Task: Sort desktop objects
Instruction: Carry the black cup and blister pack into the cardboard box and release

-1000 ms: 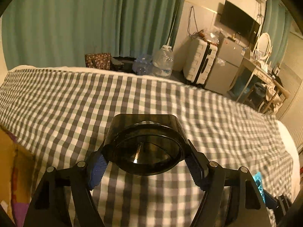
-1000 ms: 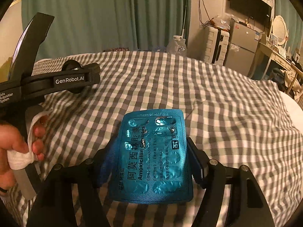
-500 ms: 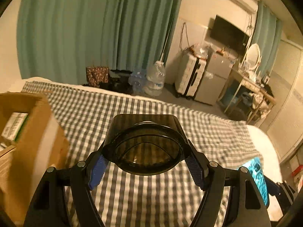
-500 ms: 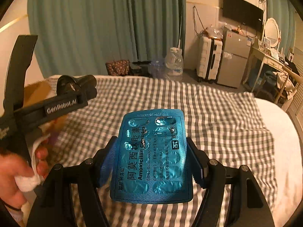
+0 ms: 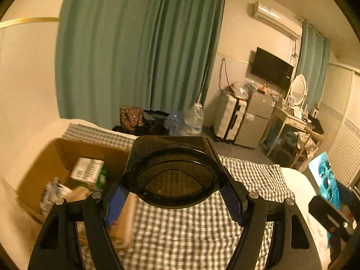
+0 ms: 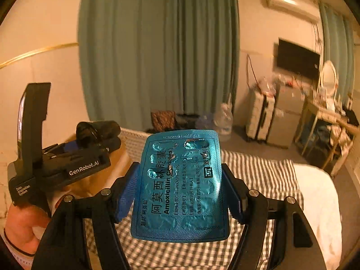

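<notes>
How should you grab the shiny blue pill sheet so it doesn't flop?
Grip the amoxicillin blister pack by its two long side edges, coming from its bottom end. It is flat, thin and stiff, so the right gripper pinches it edge to edge, as it does here.

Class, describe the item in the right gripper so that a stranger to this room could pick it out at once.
Start at the bed with the checked cover; above it the right gripper has its jaws shut on a flat blue blister pack. It alone is shiny teal foil printed "Amoxicillin Capsules", unlike the dark round-rimmed object in the left gripper.
</notes>
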The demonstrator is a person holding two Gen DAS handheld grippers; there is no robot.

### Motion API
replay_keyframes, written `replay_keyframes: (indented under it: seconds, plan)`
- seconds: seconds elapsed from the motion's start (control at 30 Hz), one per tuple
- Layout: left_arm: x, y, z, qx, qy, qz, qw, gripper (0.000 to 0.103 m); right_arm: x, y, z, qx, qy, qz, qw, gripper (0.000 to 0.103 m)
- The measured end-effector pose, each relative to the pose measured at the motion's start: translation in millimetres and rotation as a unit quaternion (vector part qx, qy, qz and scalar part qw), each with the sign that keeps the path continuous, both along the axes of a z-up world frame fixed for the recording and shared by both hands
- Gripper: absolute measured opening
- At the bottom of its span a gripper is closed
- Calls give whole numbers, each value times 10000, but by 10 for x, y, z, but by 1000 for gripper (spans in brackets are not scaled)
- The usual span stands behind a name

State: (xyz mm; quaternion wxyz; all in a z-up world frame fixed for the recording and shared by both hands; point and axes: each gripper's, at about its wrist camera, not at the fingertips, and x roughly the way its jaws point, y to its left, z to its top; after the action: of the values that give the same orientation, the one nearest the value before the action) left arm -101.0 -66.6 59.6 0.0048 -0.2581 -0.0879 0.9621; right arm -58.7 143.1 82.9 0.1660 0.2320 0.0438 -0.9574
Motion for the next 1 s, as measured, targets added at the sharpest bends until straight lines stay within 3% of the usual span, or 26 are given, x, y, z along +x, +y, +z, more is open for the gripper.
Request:
replay_keyframes:
  seconds: [0.1, 0.2, 0.33, 0.43, 0.73, 0.93, 1.0]
  plan:
    - [80, -289, 98, -195, -36, 163, 9997, 77, 82, -232, 142, -98, 91, 203, 9997, 69]
    - [97, -709, 78, -145, -155, 264, 9994, 77, 46, -534, 207, -221, 30, 505, 9985, 69]
    - [62, -1211, -64, -545, -322, 647, 9959, 77, -93, -972, 224, -120, 42, 862, 9962, 69]
    - [-26, -1495, -260, -451, -429, 722, 9954, 77, -263, -1243, 174, -80, 21, 1100, 9939, 69]
    - [-319, -1940, -988, -82, -814, 835, 9931, 77, -652, -2038, -333, 177, -450, 1437, 9884, 69]
    - [-248, -2030, -1128, -22, -769, 820, 9937, 78, -855, -2419, -678, 236, -905, 1570, 9832, 69]
    - [-247, -2059, -1092, 55, -774, 745, 9942, 87, -910, -2533, -743, 291, -960, 1563, 9826, 69]
